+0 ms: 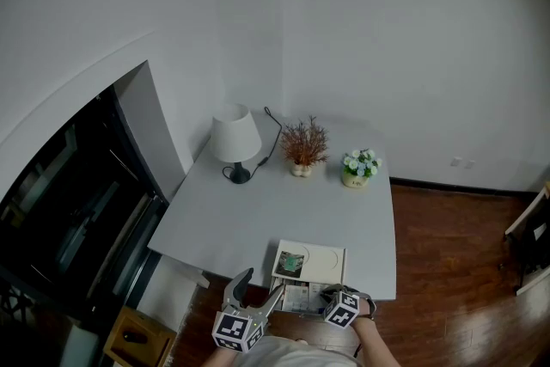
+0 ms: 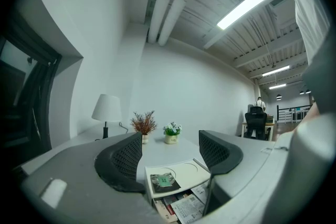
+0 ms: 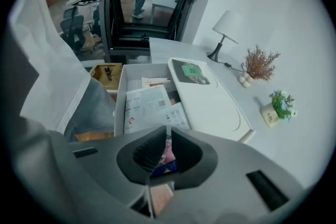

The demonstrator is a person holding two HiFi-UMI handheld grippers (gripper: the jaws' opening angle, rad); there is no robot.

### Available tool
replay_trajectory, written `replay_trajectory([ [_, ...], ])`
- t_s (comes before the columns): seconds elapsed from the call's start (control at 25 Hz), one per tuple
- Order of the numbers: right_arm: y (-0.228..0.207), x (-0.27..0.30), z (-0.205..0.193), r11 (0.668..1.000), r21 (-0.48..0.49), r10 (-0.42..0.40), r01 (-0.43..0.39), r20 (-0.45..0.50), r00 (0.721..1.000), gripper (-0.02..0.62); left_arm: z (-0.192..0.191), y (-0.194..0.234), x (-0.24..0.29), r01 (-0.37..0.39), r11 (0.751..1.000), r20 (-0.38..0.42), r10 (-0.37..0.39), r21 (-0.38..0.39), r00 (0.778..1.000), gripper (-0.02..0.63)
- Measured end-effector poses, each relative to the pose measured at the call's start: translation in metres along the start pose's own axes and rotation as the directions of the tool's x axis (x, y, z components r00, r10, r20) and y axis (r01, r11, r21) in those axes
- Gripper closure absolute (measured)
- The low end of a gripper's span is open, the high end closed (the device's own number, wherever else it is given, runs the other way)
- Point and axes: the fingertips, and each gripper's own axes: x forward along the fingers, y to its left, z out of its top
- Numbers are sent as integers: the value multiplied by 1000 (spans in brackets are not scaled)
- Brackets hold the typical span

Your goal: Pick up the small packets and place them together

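Head view: a lamp [image 1: 235, 137], a dried plant [image 1: 304, 143] and a flower pot [image 1: 361, 168] line the upper part of the table [image 1: 223, 219]. At lower centre a white tray [image 1: 325, 258] carries a green packet [image 1: 291, 262].

Left gripper view: the left gripper [image 2: 170, 147] is held level, its jaws spread with nothing between them.

Right gripper view: the right gripper [image 3: 167, 143] tilts down over the open drawer [image 3: 119, 94] of papers [image 3: 149, 105], pinching a pink-and-blue packet [image 3: 167, 159].

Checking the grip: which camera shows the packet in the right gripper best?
The right gripper view: the small packet sits pinched between the right gripper's jaws. The head view hides it behind that gripper; the left gripper view misses it.
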Motion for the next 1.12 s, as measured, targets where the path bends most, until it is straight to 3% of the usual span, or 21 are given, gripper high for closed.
replay_trajectory([
  [0.08,4,2,1,1000,-21,2,-2,-7,1000,544,-1,0,-1,-4,1000,0,4,-5,1000,284],
  [0.12,5,5,0,1000,-26,5,-6,-16,1000,495,-2,0,-1,-6,1000,1,6,-6,1000,284],
  [0.16,7,8,-1,1000,-28,10,-10,-22,1000,329,-2,1,-1,-9,1000,1,9,-6,1000,284],
  [0.2,8,11,-1,999,-34,12,-13,-29,1000,278,-2,1,-1,-11,1000,1,11,-6,1000,284],
  [0.4,11,21,-3,998,-64,20,-27,-112,994,290,-2,6,-6,-30,1000,5,30,-10,1000,284],
  [0.48,9,22,-4,998,-60,25,-33,-137,990,348,-2,8,-6,-36,999,6,36,-11,999,284],
  [0.52,8,23,-4,997,-62,26,-35,-141,990,408,-2,8,-7,-37,999,6,37,-10,999,284],
  [0.56,8,23,-4,997,-65,28,-37,-139,990,420,-2,8,-7,-39,999,7,39,-9,999,284],
  [0.68,8,18,-2,998,-55,31,-37,-109,994,489,-2,9,-9,-46,999,12,47,-13,999,284],
  [0.96,11,-32,27,998,38,45,-47,49,998,520,-6,13,-9,-56,998,5,56,-18,998,284],
  [1.12,-3,-53,42,996,88,14,-25,125,992,520,-5,11,-5,-49,999,9,50,-20,999,284],
])
